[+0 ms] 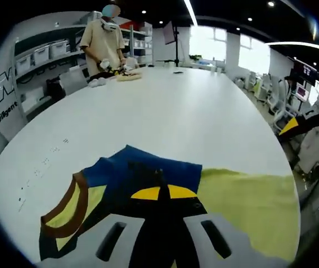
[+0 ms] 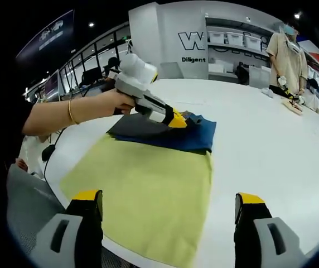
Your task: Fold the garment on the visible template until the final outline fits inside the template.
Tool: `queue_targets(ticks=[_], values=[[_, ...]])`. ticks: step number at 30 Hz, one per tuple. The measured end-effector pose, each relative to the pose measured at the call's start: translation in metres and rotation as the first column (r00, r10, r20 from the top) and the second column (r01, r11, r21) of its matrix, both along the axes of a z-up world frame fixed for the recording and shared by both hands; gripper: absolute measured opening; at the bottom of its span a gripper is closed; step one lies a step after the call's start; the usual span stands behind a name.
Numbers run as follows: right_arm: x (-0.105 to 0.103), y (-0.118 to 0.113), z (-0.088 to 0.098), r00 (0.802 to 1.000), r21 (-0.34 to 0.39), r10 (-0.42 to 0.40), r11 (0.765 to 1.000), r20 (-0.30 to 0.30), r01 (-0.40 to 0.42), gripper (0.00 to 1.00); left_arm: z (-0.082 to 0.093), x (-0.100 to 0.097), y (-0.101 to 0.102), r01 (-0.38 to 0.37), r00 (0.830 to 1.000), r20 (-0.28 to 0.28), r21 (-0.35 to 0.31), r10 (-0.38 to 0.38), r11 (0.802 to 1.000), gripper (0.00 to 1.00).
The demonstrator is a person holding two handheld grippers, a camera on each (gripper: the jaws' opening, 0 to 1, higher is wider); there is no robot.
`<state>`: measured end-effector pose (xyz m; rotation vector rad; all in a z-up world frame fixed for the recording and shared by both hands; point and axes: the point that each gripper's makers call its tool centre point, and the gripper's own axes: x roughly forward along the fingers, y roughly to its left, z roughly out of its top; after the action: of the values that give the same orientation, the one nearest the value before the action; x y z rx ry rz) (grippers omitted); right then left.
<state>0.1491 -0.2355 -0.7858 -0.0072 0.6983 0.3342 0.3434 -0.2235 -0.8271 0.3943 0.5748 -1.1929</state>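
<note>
Folded small, the dark blue garment [image 2: 173,134] lies on the far part of a pale yellow template sheet [image 2: 148,192], near the worktop [image 2: 271,145] edge closest to the person. In the left gripper view the garment [image 1: 143,176] shows a brown-trimmed neckline [image 1: 64,209] and a yellow-green inner face.

From the right gripper view, the left gripper [image 2: 179,120], held in a hand [image 2: 117,100] with a bracelet on its wrist, has its yellow tips down on the garment's top edge. Whether they pinch the cloth or merely press on it cannot be told; in its own view the tips [image 1: 162,192] sit close together over the blue fabric.

Nearer the worktop edge, the right gripper [image 2: 170,209] hangs above the bare sheet, jaws spread wide and holding nothing.

Well apart, at the worktop's far edge, another person [image 1: 106,39] stands over some small items [image 1: 127,75]. Behind that person are shelves of bins [image 2: 232,39].
</note>
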Motion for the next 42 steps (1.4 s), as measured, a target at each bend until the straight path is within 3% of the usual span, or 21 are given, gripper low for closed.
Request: queue_targets(ticks=[8, 11, 16, 23, 30, 33, 34, 37, 42], values=[[-0.002, -0.001, -0.004, 1.0, 0.001, -0.002, 1.0, -0.014, 0.002, 0.98, -0.022, -0.006, -0.001, -0.011, 0.999, -0.039, 0.02, 0.012, 1.0, 0.03], [-0.002, -0.002, -0.006, 1.0, 0.004, -0.006, 1.0, -0.017, 0.006, 0.98, -0.028, -0.009, -0.001, -0.024, 0.997, -0.08, 0.012, 0.024, 1.0, 0.04], [-0.001, -0.001, -0.006, 1.0, 0.005, -0.005, 1.0, -0.019, 0.005, 0.98, -0.034, -0.019, -0.003, -0.009, 0.994, -0.109, -0.005, 0.008, 1.0, 0.14], [0.001, 0.002, -0.004, 1.0, 0.009, 0.0, 1.0, -0.016, 0.0, 0.98, -0.022, -0.015, 0.008, -0.043, 0.996, -0.083, -0.02, 0.041, 0.999, 0.35], [0.008, 0.005, 0.006, 1.0, 0.065, -0.028, 0.998, 0.015, 0.027, 0.99, -0.011, -0.005, 0.039, -0.132, 0.987, -0.1, -0.029, 0.128, 0.991, 0.49], [0.011, 0.004, 0.012, 0.999, 0.094, -0.04, 0.995, 0.032, 0.037, 0.99, 0.0, -0.003, 0.044, -0.185, 0.974, -0.149, -0.1, 0.169, 0.978, 0.56], [0.012, 0.005, 0.012, 0.999, 0.093, -0.037, 0.995, 0.034, 0.034, 0.99, 0.002, -0.002, 0.054, -0.213, 0.966, -0.164, -0.084, 0.198, 0.973, 0.6], [0.012, 0.007, 0.01, 0.999, 0.077, -0.017, 0.997, 0.028, 0.015, 0.99, 0.006, 0.0, 0.063, -0.219, 0.969, -0.13, -0.071, 0.209, 0.973, 0.68], [0.013, 0.011, 0.009, 1.0, 0.081, -0.008, 0.997, 0.024, 0.006, 0.99, 0.016, 0.004, 0.082, -0.281, 0.955, -0.118, -0.076, 0.272, 0.957, 0.85]])
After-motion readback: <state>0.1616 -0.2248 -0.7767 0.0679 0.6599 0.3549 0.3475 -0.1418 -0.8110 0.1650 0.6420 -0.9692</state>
